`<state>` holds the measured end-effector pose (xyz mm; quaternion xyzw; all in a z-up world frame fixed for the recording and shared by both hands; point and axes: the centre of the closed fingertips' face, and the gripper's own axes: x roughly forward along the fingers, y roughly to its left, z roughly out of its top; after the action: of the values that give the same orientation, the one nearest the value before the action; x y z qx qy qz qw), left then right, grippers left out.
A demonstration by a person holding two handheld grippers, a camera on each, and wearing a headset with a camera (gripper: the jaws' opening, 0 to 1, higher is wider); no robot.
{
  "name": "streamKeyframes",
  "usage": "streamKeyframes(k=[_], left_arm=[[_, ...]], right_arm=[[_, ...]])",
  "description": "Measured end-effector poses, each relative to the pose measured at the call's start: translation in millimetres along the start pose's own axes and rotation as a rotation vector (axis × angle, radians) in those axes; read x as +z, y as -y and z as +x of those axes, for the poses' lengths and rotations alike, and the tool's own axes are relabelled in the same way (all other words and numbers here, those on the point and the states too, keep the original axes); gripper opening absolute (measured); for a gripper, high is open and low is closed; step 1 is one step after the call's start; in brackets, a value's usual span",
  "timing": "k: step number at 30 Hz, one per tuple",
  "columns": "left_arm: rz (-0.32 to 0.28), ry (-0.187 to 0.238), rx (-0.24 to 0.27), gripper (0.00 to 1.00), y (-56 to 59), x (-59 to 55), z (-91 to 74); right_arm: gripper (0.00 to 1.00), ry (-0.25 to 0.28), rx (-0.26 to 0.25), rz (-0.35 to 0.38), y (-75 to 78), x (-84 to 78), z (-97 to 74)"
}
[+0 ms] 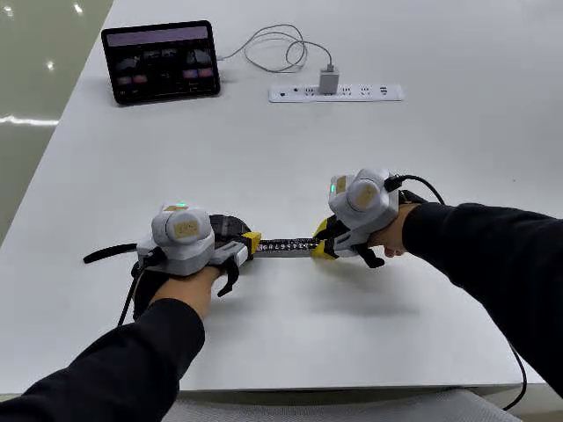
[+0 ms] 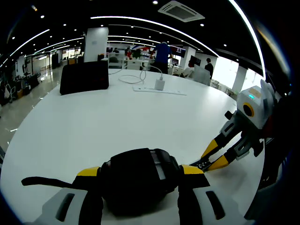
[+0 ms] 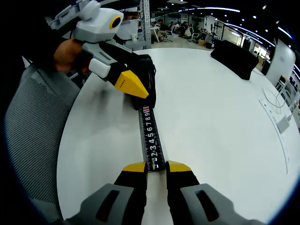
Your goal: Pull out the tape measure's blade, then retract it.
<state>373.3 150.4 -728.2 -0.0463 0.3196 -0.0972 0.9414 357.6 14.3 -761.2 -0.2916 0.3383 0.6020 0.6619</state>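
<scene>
A black tape measure case [image 2: 138,180] lies on the white table, clamped between the yellow-tipped fingers of my left gripper [image 2: 140,172]. In the head view the left gripper [image 1: 236,249] holds the case [image 1: 227,227] at the near left. A short length of black blade [image 1: 286,245] with white numbers runs rightward from the case. My right gripper [image 3: 156,166] is shut on the blade's tip; the blade [image 3: 150,137] stretches from there back to the case [image 3: 144,79]. In the head view the right gripper [image 1: 321,241] sits at the blade's right end.
A black tablet [image 1: 161,60] stands at the far left of the table. A white power strip [image 1: 336,91] with a charger and coiled white cable [image 1: 281,44] lies at the far middle. A black strap [image 1: 109,253] trails left from the case. The table's near edge [image 1: 334,387] is close.
</scene>
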Motion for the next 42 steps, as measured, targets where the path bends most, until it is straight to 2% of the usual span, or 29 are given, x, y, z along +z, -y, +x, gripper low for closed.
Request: streamKeyframes(k=[7,10,42], left_arm=[[-0.001,0.002,0.001,0.61,0.0,0.1,-0.3],[-0.002,0.001,0.001,0.61,0.1,0.1,-0.3],[-0.012,0.000,-0.004,0.60,0.4,0.0,1.3]], right_arm=[[0.11,0.002,0.001,-0.001,-0.1,2.4,0.9],[0.11,0.016,0.002,0.021,-0.1,4.1,1.6],[0.11,0.024,0.001,0.007,-0.3,14.3,10.7]])
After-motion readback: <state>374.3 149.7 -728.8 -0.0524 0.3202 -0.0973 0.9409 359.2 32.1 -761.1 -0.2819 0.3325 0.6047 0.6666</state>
